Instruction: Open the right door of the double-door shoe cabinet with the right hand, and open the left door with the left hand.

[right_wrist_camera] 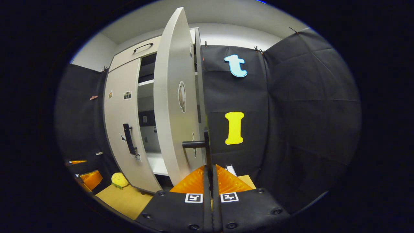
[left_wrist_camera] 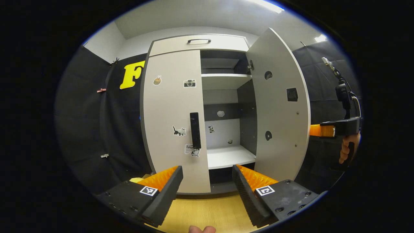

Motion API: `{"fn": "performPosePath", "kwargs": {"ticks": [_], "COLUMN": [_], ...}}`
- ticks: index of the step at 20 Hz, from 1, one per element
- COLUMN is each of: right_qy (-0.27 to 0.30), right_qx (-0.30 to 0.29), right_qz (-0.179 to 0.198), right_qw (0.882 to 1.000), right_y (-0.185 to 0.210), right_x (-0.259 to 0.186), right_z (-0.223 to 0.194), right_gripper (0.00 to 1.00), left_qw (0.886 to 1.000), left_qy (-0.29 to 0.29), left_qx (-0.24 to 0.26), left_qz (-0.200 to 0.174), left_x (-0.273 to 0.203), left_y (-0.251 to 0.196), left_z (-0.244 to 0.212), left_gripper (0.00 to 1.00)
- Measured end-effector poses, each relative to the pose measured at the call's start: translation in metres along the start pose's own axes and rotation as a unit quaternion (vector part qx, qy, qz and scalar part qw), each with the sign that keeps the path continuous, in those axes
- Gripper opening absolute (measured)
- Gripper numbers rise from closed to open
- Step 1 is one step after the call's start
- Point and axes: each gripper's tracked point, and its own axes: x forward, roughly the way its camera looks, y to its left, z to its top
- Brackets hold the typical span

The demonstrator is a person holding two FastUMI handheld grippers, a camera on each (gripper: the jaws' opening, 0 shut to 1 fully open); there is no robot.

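**Grey left door shut, right door swung wide: left handle is the step in hand**

Grey-white laminate shoe cabinet (left_wrist_camera: 174,45) as landmark, going left to right across it.

- Left of cabinet, low on the wood floor (right_wrist_camera: 123,197): small yellow soft thing (right_wrist_camera: 119,180), too blurred to name. Not in the swing path as far as visible.
- Left door (left_wrist_camera: 168,106) flat and shut, stickers on the face. Dark vertical left handle (left_wrist_camera: 195,130) on its inner edge, just beside the open gap.
- Left gripper (left_wrist_camera: 207,181) below and in front of that handle, fingers wide apart, holding nothing. Also visible low at far left in the right gripper view.
- Advice for the step: raise and advance, straddle the bar mid-length, close squarely on it, then pull in an arc about the left-side hinges, not straight back. Risk of pads slipping off a slim bar if gripped near its end.
- Cabinet interior behind the gap: upper shelf (left_wrist_camera: 224,79) and lower shelf (left_wrist_camera: 229,155) look bare, no shoes seen; small stickers on the back panel. Bottom bay too dark to tell.
- Right door (left_wrist_camera: 278,106) open, swung well out from the cabinet front.
- Right gripper (right_wrist_camera: 209,176) at the right door's outer face, fingers together, clamped on the dark right handle (right_wrist_camera: 205,145). Right half of the task looks done.
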Motion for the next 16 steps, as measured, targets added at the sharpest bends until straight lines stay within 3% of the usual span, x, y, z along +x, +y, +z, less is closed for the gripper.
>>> {"fn": "performPosePath", "kwargs": {"ticks": [7,13,15,16], "right_qy": [0.008,0.003,-0.005,-0.007], "right_qx": [0.028,0.020,0.017,0.019], "right_qz": [-0.002,-0.016,-0.029,-0.035], "right_qw": [1.000,1.000,0.999,0.999], "right_y": [0.000,-0.012,-0.022,-0.026], "right_x": [-0.004,-0.024,-0.038,-0.044], "right_z": [0.002,0.006,0.011,0.013], "right_gripper": [0.06,0.16,0.30,0.42], "left_qw": [1.000,1.000,1.000,1.000], "left_qy": [-0.002,-0.005,-0.009,-0.011], "left_qx": [0.008,0.013,0.015,0.018], "left_qz": [0.006,0.011,0.016,0.019], "left_x": [0.018,0.046,0.058,0.065], "left_y": [-0.006,-0.002,0.003,0.005], "left_z": [0.008,0.014,0.018,0.020], "left_gripper": [0.94,0.94,0.94,0.94]}}
